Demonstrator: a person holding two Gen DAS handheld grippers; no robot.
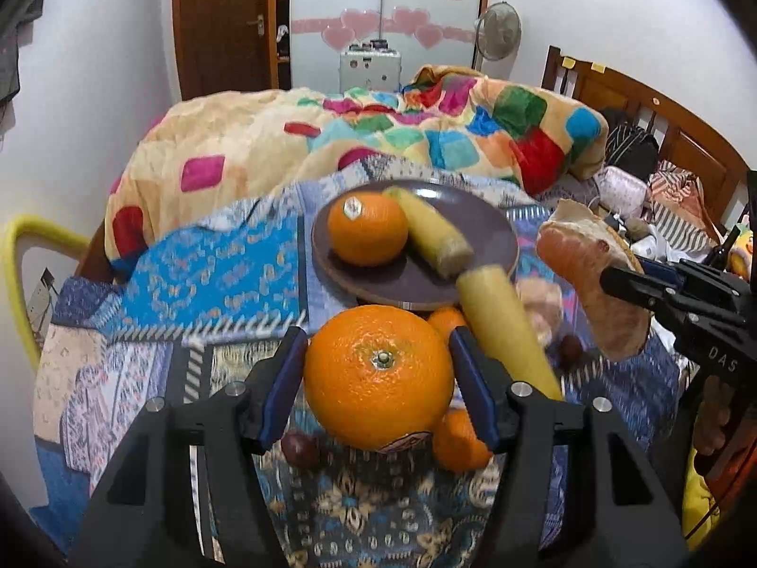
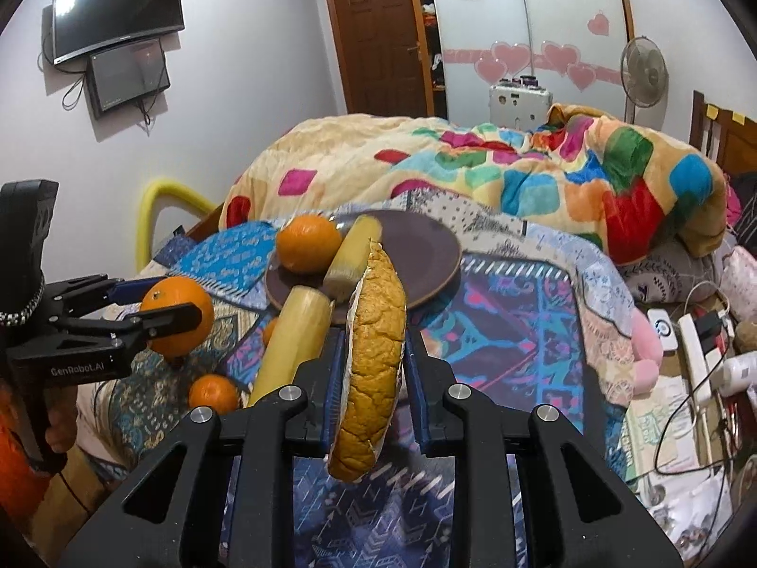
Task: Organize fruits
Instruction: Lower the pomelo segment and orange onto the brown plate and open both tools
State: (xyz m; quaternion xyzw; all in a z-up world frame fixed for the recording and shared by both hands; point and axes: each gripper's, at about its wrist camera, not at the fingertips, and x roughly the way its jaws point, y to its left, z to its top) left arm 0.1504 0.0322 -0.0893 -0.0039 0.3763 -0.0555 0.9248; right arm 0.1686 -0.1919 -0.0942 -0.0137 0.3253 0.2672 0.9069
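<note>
My left gripper point(image 1: 378, 374) is shut on a large orange point(image 1: 378, 374) and holds it above the patterned cloth; it also shows in the right wrist view point(image 2: 177, 315). My right gripper point(image 2: 374, 359) is shut on a rough orange-brown fruit slice point(image 2: 374, 364), seen in the left wrist view point(image 1: 591, 279) right of the plate. A dark purple plate point(image 1: 492, 232) holds an orange with a sticker point(image 1: 366, 229) and a yellow corn-like cob point(image 1: 433, 232). A second yellow cob point(image 1: 506, 331) lies in front of the plate.
Small oranges point(image 1: 459, 440) and dark round fruits point(image 1: 300, 447) lie on the cloth under my left gripper. A colourful blanket point(image 1: 378, 132) is heaped behind the plate. Cables and a power strip point(image 2: 695, 359) lie at the right. A yellow chair back point(image 1: 19, 255) stands left.
</note>
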